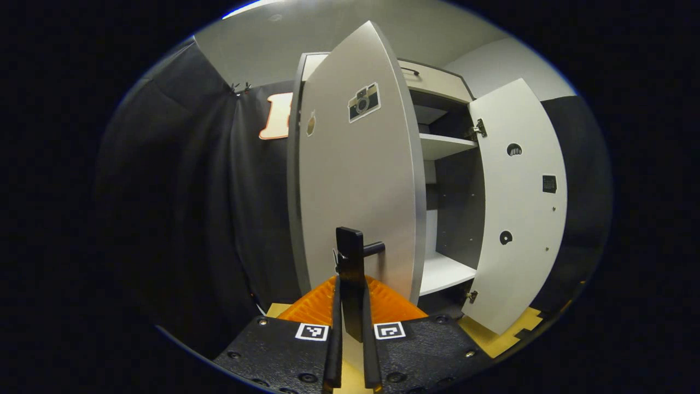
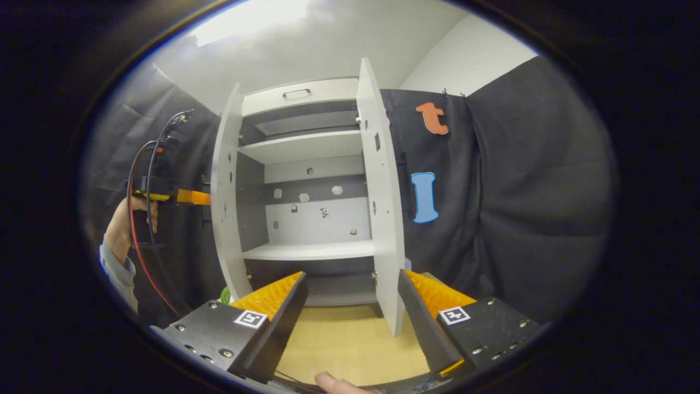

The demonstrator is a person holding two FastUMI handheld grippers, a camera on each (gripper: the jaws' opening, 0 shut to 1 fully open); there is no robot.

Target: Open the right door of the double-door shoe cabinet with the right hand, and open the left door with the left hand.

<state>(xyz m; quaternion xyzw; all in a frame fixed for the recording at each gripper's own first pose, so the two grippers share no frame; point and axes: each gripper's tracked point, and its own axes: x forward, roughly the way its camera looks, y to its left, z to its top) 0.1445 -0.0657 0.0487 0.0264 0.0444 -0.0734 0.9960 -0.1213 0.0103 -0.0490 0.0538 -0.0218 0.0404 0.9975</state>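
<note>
The left gripper (image 1: 350, 306) has its jaws pressed together on the black handle (image 1: 353, 257) of the left door (image 1: 355, 180), both fingers clamped against the upright bar of that handle. The right gripper (image 2: 350, 306) has its jaws spread wide apart with nothing between them, and the lower edge of the right door (image 2: 383, 219) stands just beyond the gap, nearer the right-hand finger. In the left gripper view the left door is swung out toward the camera, close in front, with a camera sticker (image 1: 364, 102) high on its face; past its edge the cabinet (image 1: 437, 87) interior shows a white shelf (image 1: 445, 145) and a white bottom board, and beyond that the right door (image 1: 519, 208) stands wide open, its inner face turned this way with two hinges on its near edge. In the right gripper view both doors stand open on either side of the cabinet's shelves (image 2: 306, 148), and a drawer front with a small handle runs along the top. Farther off at the left of that view, a hand (image 2: 128, 219) with a sleeve holds the left gripper (image 2: 188, 197) against the outer side of the left door (image 2: 227, 191), cables looping from it. The floor (image 2: 350, 345) in front is pale wood.
</note>
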